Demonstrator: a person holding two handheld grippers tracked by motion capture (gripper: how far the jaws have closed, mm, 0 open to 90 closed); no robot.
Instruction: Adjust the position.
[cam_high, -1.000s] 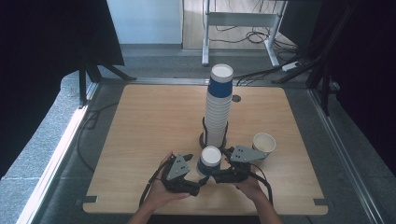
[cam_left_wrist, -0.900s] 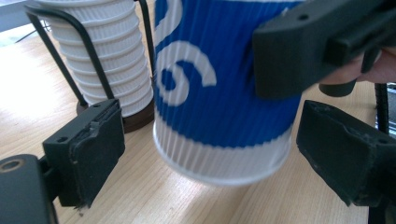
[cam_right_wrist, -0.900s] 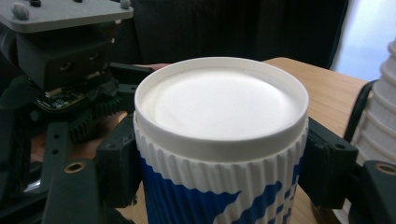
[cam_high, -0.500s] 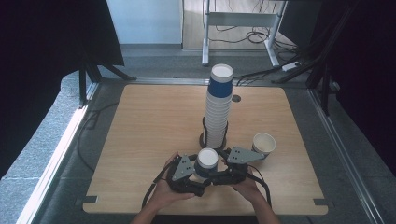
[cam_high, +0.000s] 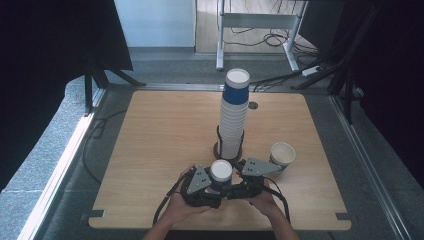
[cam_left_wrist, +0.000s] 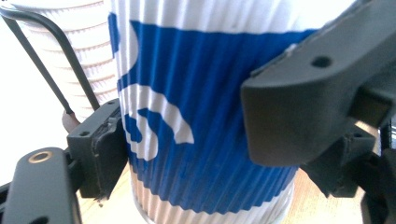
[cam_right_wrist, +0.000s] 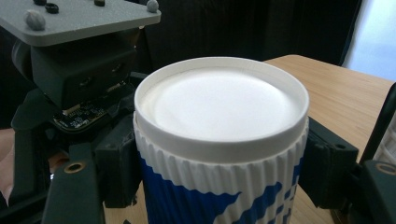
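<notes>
Pale wood forms the table (cam_high: 150, 150), which spans the centre of the high view. On it, at frame centre, a tall stack of cups (cam_high: 233, 117) stands upright in a black wire holder (cam_high: 219, 137); the top cup of the stack is blue. A single open cup (cam_high: 282, 154) sits on the table at lower right of centre, apart from the stack. The held cup (cam_high: 220, 173), ribbed with a blue and white print, stands inverted with its white base uppermost at lower centre, just in front of the stack. The left gripper (cam_high: 207, 184) pinches this cup across its wall; in the left gripper view the two black jaws press on either side of the blue print (cam_left_wrist: 187, 116). The right gripper (cam_high: 235, 182) appears to clamp the same cup from the opposite side, though the contact on its far jaw is partly hidden in the right gripper view (cam_right_wrist: 219, 140). Compared with one second ago, the held cup and both grippers have shifted slightly toward the bottom of the frame, away from the stack. Judgement: the cup is separated from the stack and is in transfer or re-grip between the two tools.
</notes>
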